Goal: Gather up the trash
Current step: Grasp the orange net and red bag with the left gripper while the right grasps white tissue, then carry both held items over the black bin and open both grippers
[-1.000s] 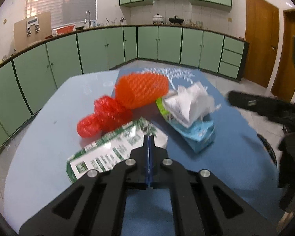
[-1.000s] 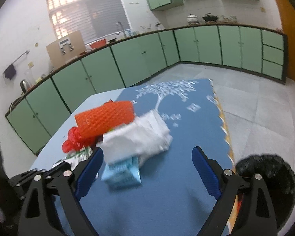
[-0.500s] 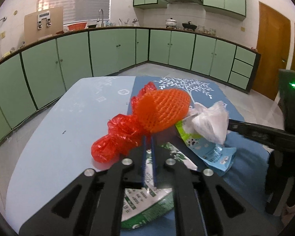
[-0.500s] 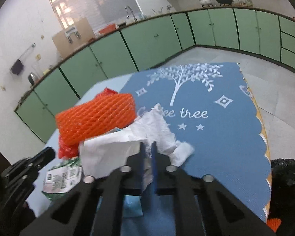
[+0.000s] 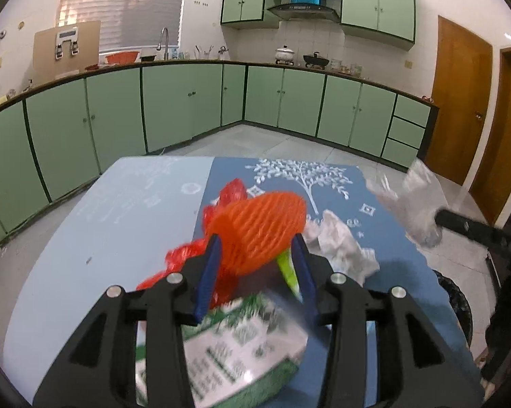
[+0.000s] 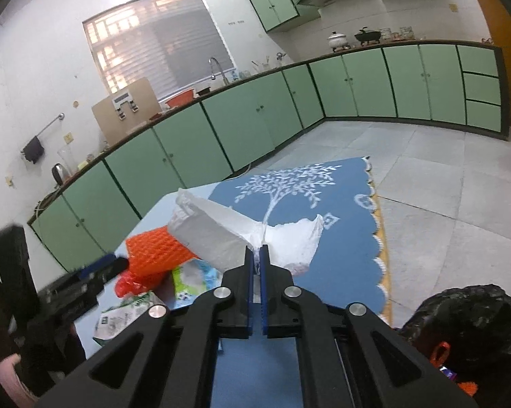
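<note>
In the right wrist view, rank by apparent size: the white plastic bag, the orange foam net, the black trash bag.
1. white plastic bag, though it sits nearest the lens, pinched in the right gripper
2. black trash bag, cut off by the frame, so unsure
3. orange foam net, partly hidden

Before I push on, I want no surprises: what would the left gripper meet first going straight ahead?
The orange foam net; it already sits between the left gripper fingers, which have just been opening.

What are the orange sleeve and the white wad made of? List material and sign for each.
Orange sleeve: probably soft foam netting, matte; an open diamond mesh shows across it.
White wad: looks like tissue or thin paper, matte; it has torn, crumpled edges where the right gripper pinches it. Thin plastic cannot be ruled out.
</note>
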A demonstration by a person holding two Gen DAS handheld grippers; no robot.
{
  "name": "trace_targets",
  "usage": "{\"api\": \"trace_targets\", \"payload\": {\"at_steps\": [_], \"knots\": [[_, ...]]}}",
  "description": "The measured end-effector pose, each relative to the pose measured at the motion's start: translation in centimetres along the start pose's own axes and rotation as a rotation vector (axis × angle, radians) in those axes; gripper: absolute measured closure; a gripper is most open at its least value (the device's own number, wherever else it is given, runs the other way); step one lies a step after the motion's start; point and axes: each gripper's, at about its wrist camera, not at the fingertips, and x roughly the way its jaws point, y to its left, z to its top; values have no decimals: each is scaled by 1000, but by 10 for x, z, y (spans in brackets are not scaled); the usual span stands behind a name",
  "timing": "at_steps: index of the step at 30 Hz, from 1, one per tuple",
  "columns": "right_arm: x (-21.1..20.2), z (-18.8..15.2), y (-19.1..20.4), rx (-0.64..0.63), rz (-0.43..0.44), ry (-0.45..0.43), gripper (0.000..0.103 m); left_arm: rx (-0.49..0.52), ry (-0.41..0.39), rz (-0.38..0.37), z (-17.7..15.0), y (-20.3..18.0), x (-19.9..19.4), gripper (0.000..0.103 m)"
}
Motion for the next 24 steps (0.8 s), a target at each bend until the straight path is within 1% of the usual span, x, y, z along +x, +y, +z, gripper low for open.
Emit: {"api": "trace_targets", "payload": {"at_steps": [2, 4, 7, 8, 10, 12, 15, 18, 22, 24], "knots": [[0, -1, -5, 7, -4, 1, 100, 14, -11, 16, 8, -1, 10, 53], [0, -2, -9, 16, -4, 1, 100, 21, 5, 20, 14, -2, 23, 44], [0, -3, -15, 28, -6, 0, 100, 11, 58, 20, 17, 0, 44, 45], [0, -4, -15, 30, -8, 0, 100, -4, 73, 18, 16, 2, 49, 48], [-3, -5, -17, 34, -14, -1, 100, -26, 89, 9, 15, 4, 53, 80], [-3, -6, -19, 40, -19, -1, 100, -33, 97, -10, 12, 4, 54, 92], [-5, -6, -21, 49, -27, -2, 100, -25, 63, -11, 10, 1, 43, 95], [-9, -6, -22, 51, -32, -11, 100, -33, 13, -23, 9, -1, 23, 95], [-21, -3, -21, 46, -48, -41, 100, -30, -87, -27, 12, -6, -14, 95], [-29, -1, -23, 42, -61, -57, 100, -38, -125, -58, 17, -11, -30, 95]]}}
